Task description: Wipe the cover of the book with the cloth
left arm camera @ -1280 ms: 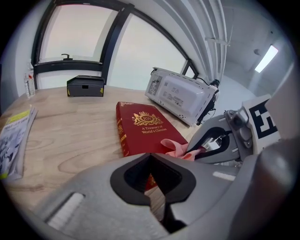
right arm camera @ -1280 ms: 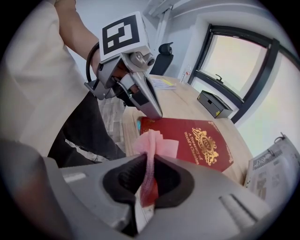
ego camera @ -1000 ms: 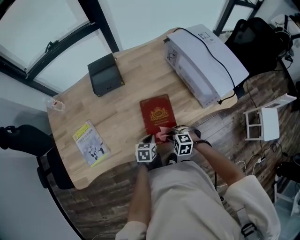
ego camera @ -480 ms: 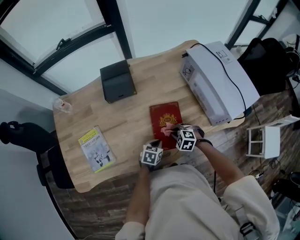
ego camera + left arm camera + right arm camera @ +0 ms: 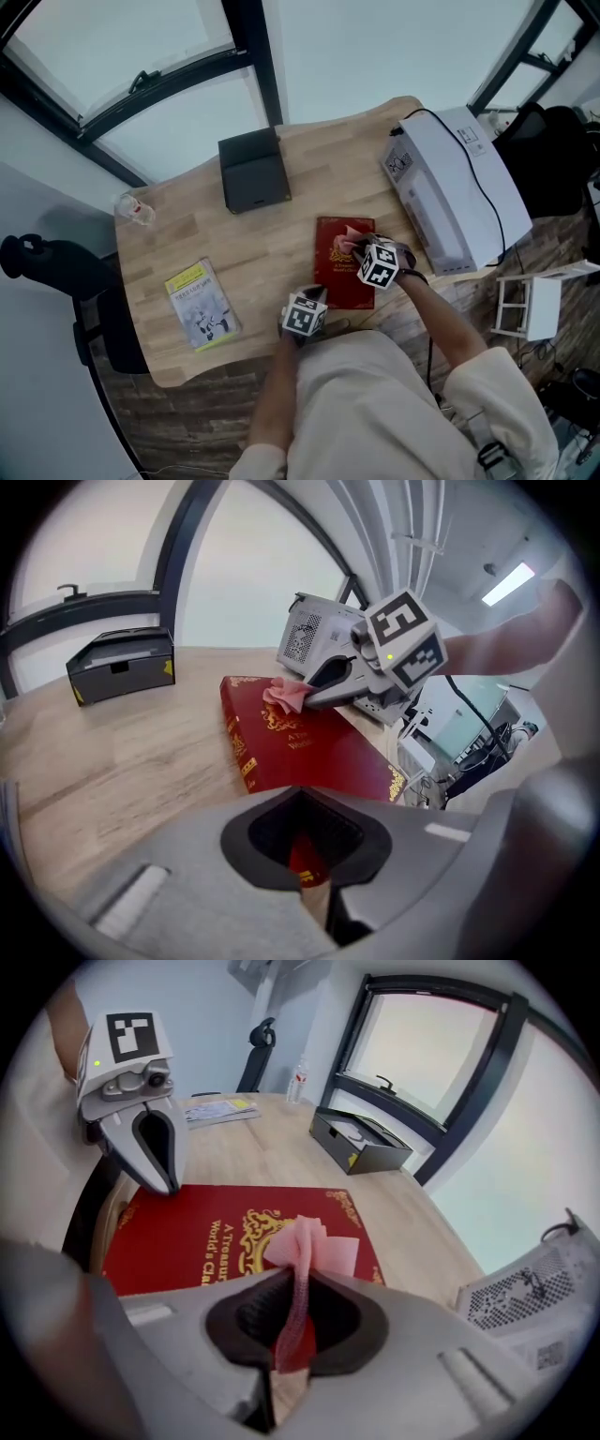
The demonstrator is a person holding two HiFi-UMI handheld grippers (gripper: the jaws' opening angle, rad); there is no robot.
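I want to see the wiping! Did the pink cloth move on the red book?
Yes. The right gripper has slid the pink cloth along the red book, from its near edge toward its far edge.

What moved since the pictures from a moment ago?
The right gripper, shut on the pink cloth, slid along the book cover away from the person, from its near end towards its far end. The left gripper stayed at the book's near edge. The book, the black box and the booklet kept their places on the table.
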